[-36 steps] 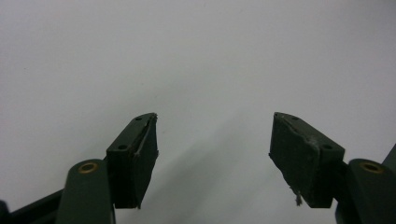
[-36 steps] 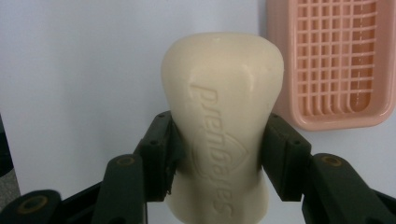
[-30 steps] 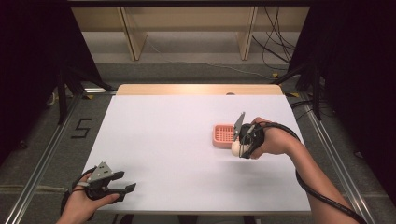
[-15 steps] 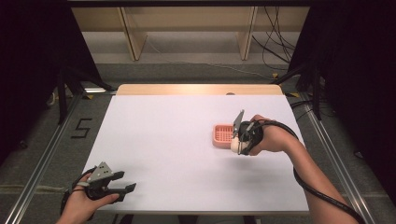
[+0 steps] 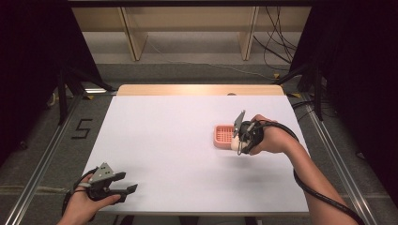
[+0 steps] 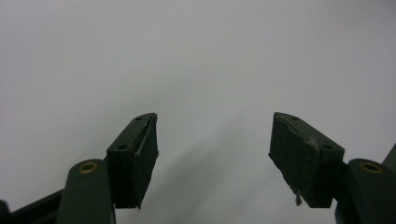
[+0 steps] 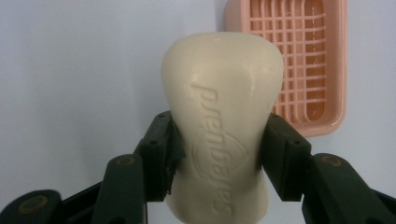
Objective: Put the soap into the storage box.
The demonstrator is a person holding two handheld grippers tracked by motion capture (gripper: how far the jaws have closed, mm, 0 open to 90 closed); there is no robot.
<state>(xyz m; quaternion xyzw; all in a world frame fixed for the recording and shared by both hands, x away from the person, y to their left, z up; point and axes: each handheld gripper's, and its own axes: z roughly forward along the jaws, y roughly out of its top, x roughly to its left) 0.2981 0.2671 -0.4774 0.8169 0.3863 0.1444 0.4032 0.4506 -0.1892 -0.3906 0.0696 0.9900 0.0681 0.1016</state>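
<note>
A cream bar of soap (image 7: 223, 126) with embossed lettering is pinched between the jaws of my right gripper (image 7: 217, 158), which is shut on it. In the high view that gripper (image 5: 238, 143) holds the soap (image 5: 233, 146) just above the table, at the near right corner of a pink soap dish (image 5: 223, 135). The pink dish (image 7: 312, 70) has a grid floor and lies on the white table, beyond and right of the soap in the right gripper view. My left gripper (image 5: 123, 185) rests open near the table's front left corner, its jaws (image 6: 215, 158) wide apart over bare white surface.
The white table (image 5: 164, 136) has a wooden strip along its far edge. Metal rails run along both sides on the floor. A black cable (image 5: 319, 192) trails from the right gripper along the forearm. Shelving legs and cables stand beyond the table.
The right gripper with the soap has shifted slightly left and toward the dish's near corner. The left gripper has stayed where it was.
</note>
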